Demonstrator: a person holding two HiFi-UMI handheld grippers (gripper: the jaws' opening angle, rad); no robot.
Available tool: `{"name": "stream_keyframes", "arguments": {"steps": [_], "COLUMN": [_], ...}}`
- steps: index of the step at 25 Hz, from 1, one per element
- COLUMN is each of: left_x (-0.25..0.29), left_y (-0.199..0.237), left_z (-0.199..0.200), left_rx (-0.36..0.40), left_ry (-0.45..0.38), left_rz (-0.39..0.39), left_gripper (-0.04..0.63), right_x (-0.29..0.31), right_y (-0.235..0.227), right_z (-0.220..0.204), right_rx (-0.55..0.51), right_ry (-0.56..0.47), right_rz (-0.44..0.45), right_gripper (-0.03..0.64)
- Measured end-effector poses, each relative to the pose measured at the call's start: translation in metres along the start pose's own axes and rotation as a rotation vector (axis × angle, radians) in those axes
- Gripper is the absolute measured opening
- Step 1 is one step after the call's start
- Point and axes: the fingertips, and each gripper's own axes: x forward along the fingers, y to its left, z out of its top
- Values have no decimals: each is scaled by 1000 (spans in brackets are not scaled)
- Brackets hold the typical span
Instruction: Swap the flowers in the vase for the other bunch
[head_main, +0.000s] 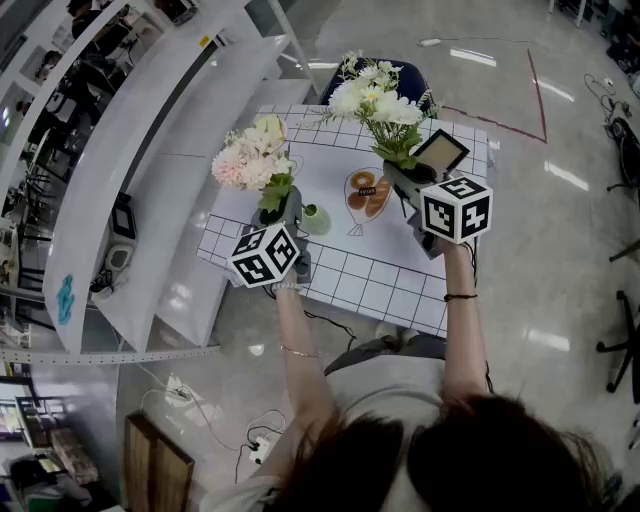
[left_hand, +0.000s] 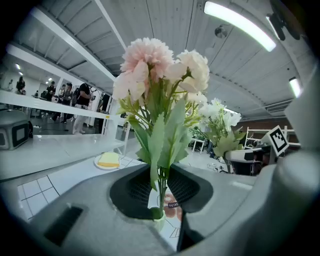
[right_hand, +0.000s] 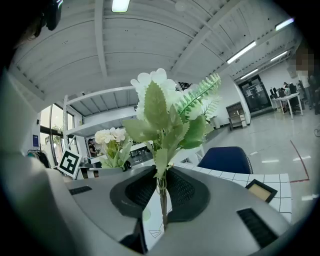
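A bunch of pink and cream flowers (head_main: 250, 155) stands upright with my left gripper (head_main: 283, 212) shut on its stems. In the left gripper view the stems (left_hand: 161, 182) run down between the jaws to the mouth of a small green vase (left_hand: 158, 216); I cannot tell whether their tips are still inside. The vase (head_main: 315, 218) stands on the white gridded table (head_main: 380, 280). My right gripper (head_main: 402, 182) is shut on the thin stem (right_hand: 162, 200) of a white bunch with green leaves (head_main: 378, 100), held upright above the table's far right.
A picture of doughnuts (head_main: 367, 192) lies on the table between the grippers. A dark framed panel (head_main: 440, 150) lies at the far right corner. A plate with a yellow block (left_hand: 107, 161) sits to the left. White shelving (head_main: 150, 150) runs along the left; a blue chair (right_hand: 225, 160) stands behind.
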Motion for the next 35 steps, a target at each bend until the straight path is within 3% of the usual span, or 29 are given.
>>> {"name": "stream_keyframes", "arguments": {"steps": [10, 26, 35], "left_x": [-8, -41, -62], "left_y": [-2, 1, 10], "left_z": [17, 62, 66], "left_rx": [22, 12, 0], "left_ry": [-28, -146, -173], "left_rz": [26, 76, 124], "left_gripper": [89, 87, 89], "right_x": [3, 20, 28], "right_y": [2, 23, 35], "right_z": [8, 10, 7], "right_rx": [-7, -15, -18], "right_ry": [-5, 14, 26], "right_rz": [22, 100, 138], "right_gripper": [57, 55, 55]}}
